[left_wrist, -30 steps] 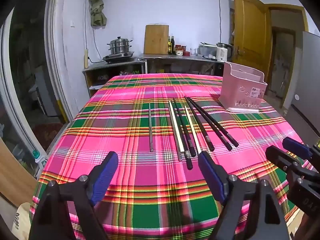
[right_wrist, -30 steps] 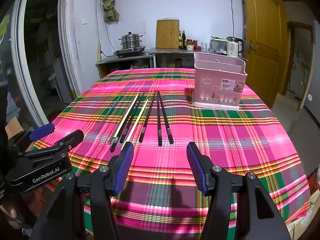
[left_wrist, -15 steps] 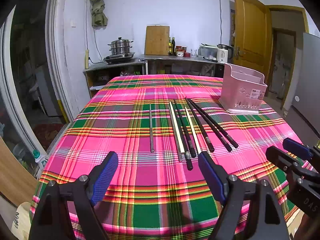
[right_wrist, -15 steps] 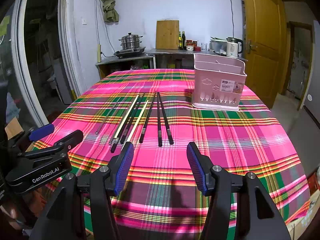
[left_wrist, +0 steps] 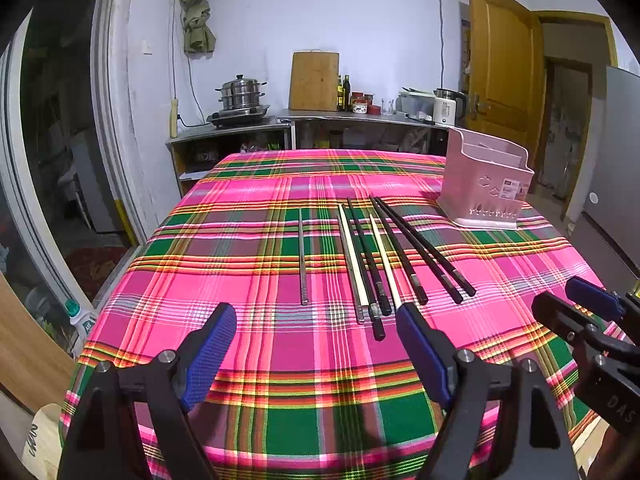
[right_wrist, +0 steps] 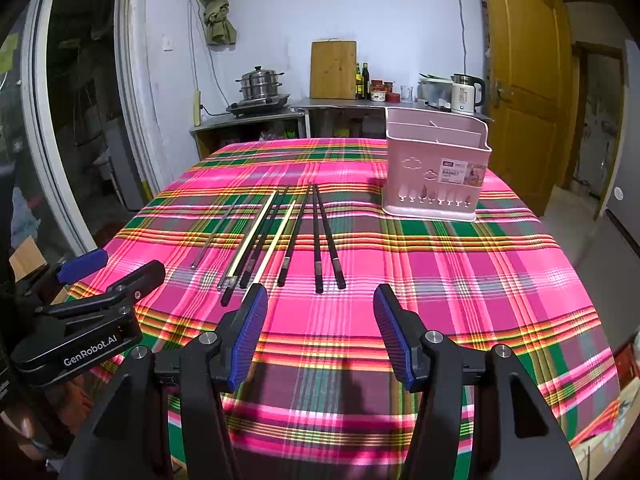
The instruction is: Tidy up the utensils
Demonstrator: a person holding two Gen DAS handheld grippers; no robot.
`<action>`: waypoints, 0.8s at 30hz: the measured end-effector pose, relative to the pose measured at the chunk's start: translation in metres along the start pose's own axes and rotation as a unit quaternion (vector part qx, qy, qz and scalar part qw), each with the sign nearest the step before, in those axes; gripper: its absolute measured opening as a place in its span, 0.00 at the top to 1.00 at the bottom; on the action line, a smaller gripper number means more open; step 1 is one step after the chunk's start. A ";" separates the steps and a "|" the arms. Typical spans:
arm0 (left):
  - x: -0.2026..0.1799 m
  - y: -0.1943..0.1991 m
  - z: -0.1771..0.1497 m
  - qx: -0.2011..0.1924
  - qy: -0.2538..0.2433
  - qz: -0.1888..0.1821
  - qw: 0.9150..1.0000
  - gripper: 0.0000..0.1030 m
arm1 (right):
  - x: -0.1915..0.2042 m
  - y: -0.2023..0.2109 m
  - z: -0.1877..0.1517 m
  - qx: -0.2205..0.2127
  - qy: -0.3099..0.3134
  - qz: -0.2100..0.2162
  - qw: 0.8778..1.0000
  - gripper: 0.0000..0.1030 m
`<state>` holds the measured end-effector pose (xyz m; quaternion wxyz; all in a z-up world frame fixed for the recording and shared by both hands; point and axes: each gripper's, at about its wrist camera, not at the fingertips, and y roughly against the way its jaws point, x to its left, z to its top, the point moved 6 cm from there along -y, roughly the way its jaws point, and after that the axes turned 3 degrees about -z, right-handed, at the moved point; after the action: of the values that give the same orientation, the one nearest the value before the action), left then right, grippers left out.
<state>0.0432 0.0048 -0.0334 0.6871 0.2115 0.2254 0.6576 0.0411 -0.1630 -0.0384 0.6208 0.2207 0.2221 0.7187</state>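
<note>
Several chopsticks lie side by side on the pink plaid tablecloth: black ones (left_wrist: 420,246) (right_wrist: 320,236), cream ones (left_wrist: 352,256) (right_wrist: 252,236) and a grey metal one (left_wrist: 303,256) (right_wrist: 216,232). A pink utensil basket (left_wrist: 486,184) (right_wrist: 434,168) stands at the far right, its compartments showing nothing inside. My left gripper (left_wrist: 316,348) is open and empty, held near the chopsticks' near ends. My right gripper (right_wrist: 320,332) is open and empty, just in front of the black chopsticks. Each gripper shows at the edge of the other's view (left_wrist: 588,316) (right_wrist: 104,276).
The table's near edge (right_wrist: 360,456) lies below both grippers. A counter (left_wrist: 360,118) with a steamer pot (left_wrist: 240,94), cutting board, bottles and kettle (right_wrist: 466,94) stands behind the table. A wooden door (left_wrist: 500,64) is at the far right.
</note>
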 end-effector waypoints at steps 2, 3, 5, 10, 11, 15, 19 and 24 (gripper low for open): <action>0.000 -0.001 -0.001 0.000 0.000 0.000 1.000 0.20 | 0.000 0.000 0.000 0.001 -0.001 0.000 1.000 0.46; 0.000 0.000 0.000 0.001 0.000 0.000 1.000 0.20 | -0.001 -0.001 0.000 0.001 -0.002 0.000 1.000 0.46; 0.000 0.000 -0.001 0.001 0.000 0.000 1.000 0.20 | -0.001 -0.001 0.000 0.001 -0.002 0.000 1.000 0.46; 0.000 -0.001 -0.001 0.001 0.000 0.000 1.000 0.20 | -0.002 -0.001 0.000 0.001 -0.003 0.000 1.000 0.46; -0.002 -0.002 -0.002 0.001 -0.001 0.000 1.000 0.20 | -0.003 -0.001 0.000 0.001 -0.004 0.000 1.000 0.46; -0.002 -0.001 -0.002 0.001 0.000 0.000 1.000 0.20 | -0.003 -0.001 0.000 0.001 -0.004 0.000 1.000 0.46; -0.002 -0.002 -0.002 0.001 -0.001 0.001 1.000 0.20 | -0.003 -0.001 0.000 0.001 -0.004 0.000 1.000 0.46; -0.002 -0.002 -0.001 0.001 -0.001 0.000 1.000 0.20 | -0.004 -0.001 0.000 0.001 -0.005 -0.002 1.000 0.46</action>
<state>0.0435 0.0029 -0.0354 0.6867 0.2128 0.2254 0.6575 0.0425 -0.1663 -0.0393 0.6229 0.2241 0.2200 0.7166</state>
